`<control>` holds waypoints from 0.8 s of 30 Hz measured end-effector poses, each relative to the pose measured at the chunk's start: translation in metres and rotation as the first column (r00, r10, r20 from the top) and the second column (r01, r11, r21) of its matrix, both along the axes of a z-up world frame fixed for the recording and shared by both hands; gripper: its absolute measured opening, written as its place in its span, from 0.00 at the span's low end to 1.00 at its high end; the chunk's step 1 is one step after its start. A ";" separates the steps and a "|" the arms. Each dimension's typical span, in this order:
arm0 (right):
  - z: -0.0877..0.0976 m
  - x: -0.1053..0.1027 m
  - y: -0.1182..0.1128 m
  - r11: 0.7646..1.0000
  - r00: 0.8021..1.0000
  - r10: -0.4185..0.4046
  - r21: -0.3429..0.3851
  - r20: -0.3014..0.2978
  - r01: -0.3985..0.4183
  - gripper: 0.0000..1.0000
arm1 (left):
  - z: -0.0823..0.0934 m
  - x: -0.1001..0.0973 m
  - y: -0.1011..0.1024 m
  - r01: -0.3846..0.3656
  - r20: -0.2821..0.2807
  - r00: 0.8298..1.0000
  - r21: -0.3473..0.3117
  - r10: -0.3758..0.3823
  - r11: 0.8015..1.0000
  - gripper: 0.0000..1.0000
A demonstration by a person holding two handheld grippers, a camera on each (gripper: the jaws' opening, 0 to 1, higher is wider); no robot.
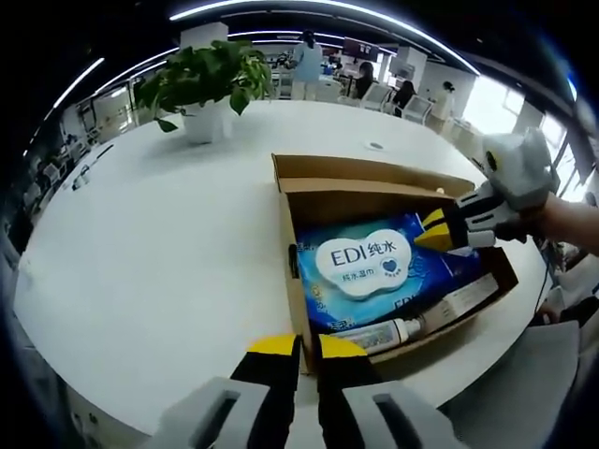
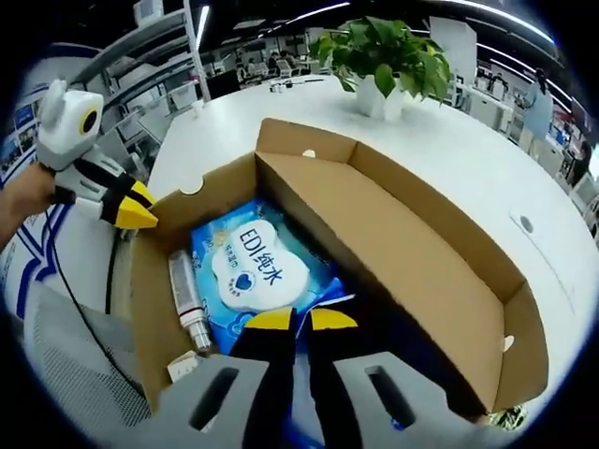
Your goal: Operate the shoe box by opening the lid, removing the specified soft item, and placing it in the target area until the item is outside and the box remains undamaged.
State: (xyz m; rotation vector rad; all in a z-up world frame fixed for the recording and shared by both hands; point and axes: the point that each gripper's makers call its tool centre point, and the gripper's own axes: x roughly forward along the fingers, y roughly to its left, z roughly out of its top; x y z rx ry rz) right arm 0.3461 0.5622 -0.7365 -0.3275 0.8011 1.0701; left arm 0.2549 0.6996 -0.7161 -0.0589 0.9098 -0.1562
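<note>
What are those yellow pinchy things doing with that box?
A person is holding two grippers over an open cardboard shoe box on a white table. The lid is already up. Inside lie a blue pack of wet wipes and a small tube. The right gripper reaches into the box, right at the wipes, with its jaws close together. The left gripper waits at the box's edge. Nothing is out yet.

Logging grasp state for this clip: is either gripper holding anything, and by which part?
Nothing looks held. The right gripper has its jaws together above the wipes pack; the left gripper sits with jaws together beside the box wall.
</note>
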 end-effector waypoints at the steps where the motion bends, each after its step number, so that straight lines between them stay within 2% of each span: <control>1: 0.001 0.000 0.000 1.000 1.000 -0.007 0.004 -0.005 0.007 0.01 | 0.000 0.000 0.000 0.001 0.000 1.000 0.000 -0.001 1.000 0.06; 5: 0.010 -0.001 0.001 0.999 0.999 -0.032 0.023 -0.028 0.032 0.01 | 0.000 -0.001 -0.001 -0.001 0.000 1.000 -0.003 0.001 1.000 0.06; 13: 0.028 -0.004 0.002 0.999 0.999 -0.034 0.041 -0.008 0.034 0.00 | 0.000 -0.002 -0.002 0.010 -0.003 1.000 0.005 -0.010 1.000 0.06; 24: 0.039 0.000 -0.021 0.998 0.998 -0.058 0.012 0.032 0.057 0.00 | 0.000 -0.002 -0.002 0.018 -0.013 1.000 0.002 -0.018 1.000 0.06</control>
